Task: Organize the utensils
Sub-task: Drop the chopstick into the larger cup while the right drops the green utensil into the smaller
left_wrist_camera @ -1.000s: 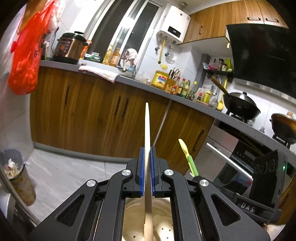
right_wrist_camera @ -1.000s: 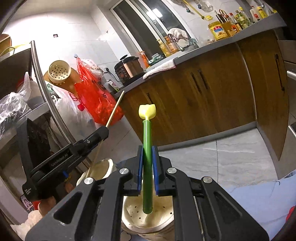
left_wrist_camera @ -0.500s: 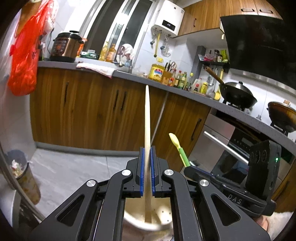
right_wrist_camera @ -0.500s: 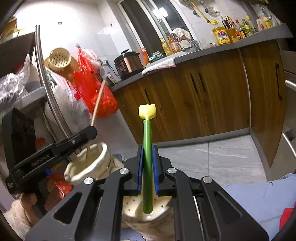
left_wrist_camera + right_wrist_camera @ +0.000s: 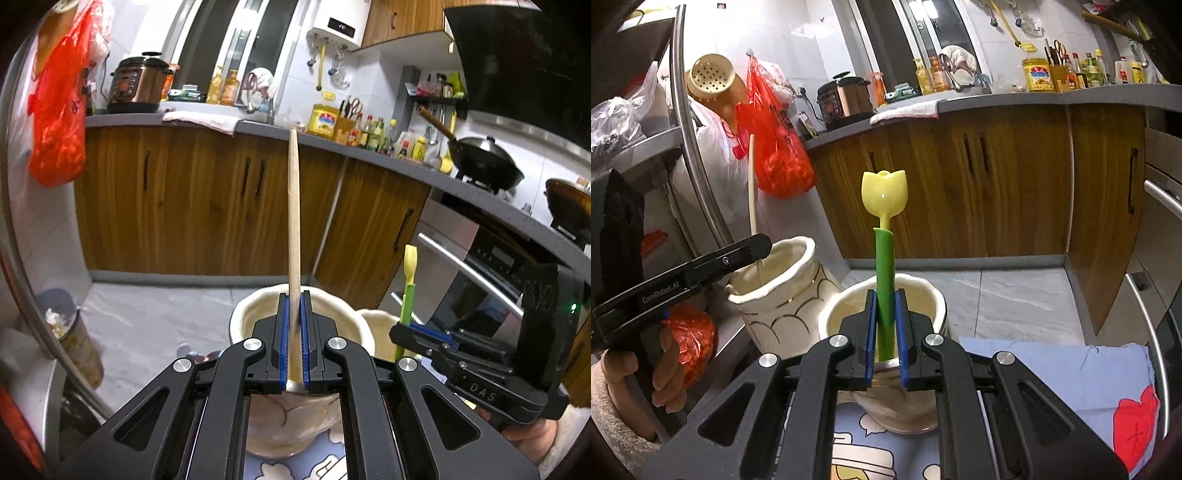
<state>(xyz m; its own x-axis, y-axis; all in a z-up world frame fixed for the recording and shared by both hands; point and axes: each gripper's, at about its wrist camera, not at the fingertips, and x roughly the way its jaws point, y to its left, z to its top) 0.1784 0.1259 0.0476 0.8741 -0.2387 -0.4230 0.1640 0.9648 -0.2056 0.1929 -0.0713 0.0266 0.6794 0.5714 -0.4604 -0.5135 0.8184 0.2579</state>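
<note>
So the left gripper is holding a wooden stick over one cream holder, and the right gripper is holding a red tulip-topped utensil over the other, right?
Not red. The right wrist view shows the right gripper shut on a green-handled utensil with a yellow tulip top over its cream holder. The left gripper does hold the wooden stick.

"GenRobot.AI" on left gripper (image 5: 759, 246); "DAS" on right gripper (image 5: 410, 334).

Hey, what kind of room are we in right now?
A home kitchen, by the look of it: a black wok sits on the stove, a pressure cooker stands on the grey countertop, and sauce bottles line the tiled wall.
</note>
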